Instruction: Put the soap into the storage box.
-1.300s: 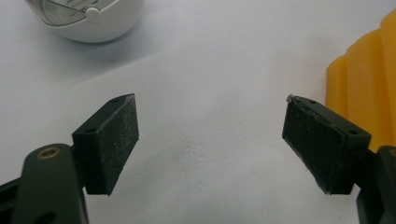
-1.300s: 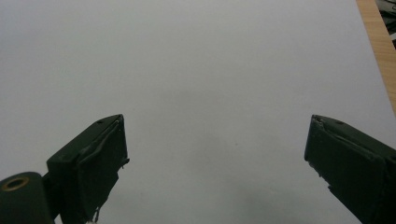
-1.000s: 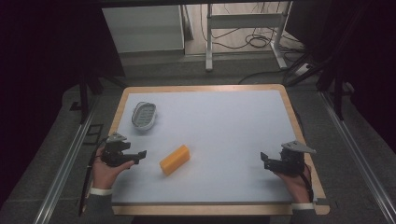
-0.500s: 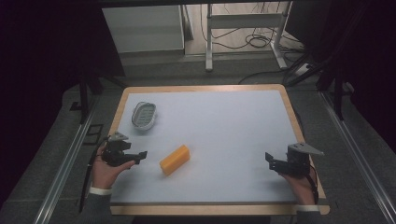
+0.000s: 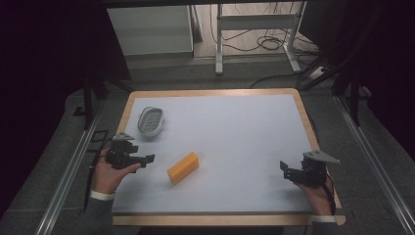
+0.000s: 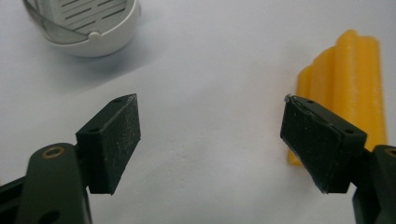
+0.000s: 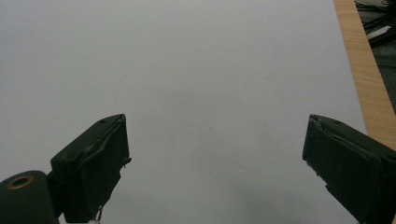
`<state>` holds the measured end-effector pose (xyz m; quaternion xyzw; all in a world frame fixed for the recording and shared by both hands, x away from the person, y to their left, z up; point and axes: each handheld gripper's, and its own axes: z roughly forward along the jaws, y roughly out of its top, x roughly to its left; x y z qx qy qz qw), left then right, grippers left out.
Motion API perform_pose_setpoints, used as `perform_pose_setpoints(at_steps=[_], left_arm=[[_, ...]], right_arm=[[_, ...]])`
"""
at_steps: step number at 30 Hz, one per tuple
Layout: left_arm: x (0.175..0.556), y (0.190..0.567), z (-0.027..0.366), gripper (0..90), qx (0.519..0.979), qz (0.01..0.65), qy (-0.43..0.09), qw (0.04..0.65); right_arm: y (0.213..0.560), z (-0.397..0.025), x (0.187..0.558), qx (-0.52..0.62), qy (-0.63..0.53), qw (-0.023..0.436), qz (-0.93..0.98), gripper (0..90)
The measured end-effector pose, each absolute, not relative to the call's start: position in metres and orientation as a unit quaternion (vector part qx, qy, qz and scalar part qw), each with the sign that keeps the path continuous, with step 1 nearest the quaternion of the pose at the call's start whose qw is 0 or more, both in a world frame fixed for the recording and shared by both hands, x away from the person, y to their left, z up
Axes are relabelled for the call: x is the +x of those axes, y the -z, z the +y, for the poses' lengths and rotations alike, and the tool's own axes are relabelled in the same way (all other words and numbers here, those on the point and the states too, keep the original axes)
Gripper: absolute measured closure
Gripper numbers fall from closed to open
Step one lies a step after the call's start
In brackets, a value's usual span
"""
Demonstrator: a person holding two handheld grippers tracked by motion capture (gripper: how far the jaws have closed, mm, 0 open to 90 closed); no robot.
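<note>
A yellow ribbed block (image 5: 183,167) lies on the white table top (image 5: 235,132), left of centre; it appears again (image 6: 348,88) behind the right-hand jaw in the left gripper view. A white oval dish with a slotted insert (image 5: 149,120) sits at the far left, seen too (image 6: 88,23) at the top of the left gripper view. My left gripper (image 5: 147,160) is open, low over the table just left of the block, holding nothing (image 6: 210,140). At the table's right side, my right gripper (image 5: 285,170) is open over bare surface (image 7: 215,158), far from the block.
A wooden rim (image 5: 308,127) borders the table top (image 7: 359,60). Metal rails (image 5: 377,166) run along both sides. Beyond the far edge stand a white cabinet (image 5: 149,29), a metal stand (image 5: 254,29) and floor cables (image 5: 269,44).
The right gripper has drawn back a little toward the table's near right edge. The left gripper has barely shifted. The block and dish lie where they were.
</note>
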<state>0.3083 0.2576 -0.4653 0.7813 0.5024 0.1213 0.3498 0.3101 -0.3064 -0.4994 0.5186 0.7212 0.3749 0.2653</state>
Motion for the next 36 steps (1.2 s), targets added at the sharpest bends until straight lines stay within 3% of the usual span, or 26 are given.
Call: perform_pose_setpoints(at_steps=[14, 36], left_arm=[[0.307, 0.445, 0.245, 21.9, 0.791, 0.480, -0.158, 0.345], [0.313, 0.431, 0.208, 21.4, 0.824, 0.431, -0.154, 0.334]], right_arm=[[0.501, -0.307, 0.309, 0.518, -0.366, 0.268, 0.725, 7.6], [0.500, -0.308, 0.308, 0.519, -0.361, 0.272, 0.725, 8.1]])
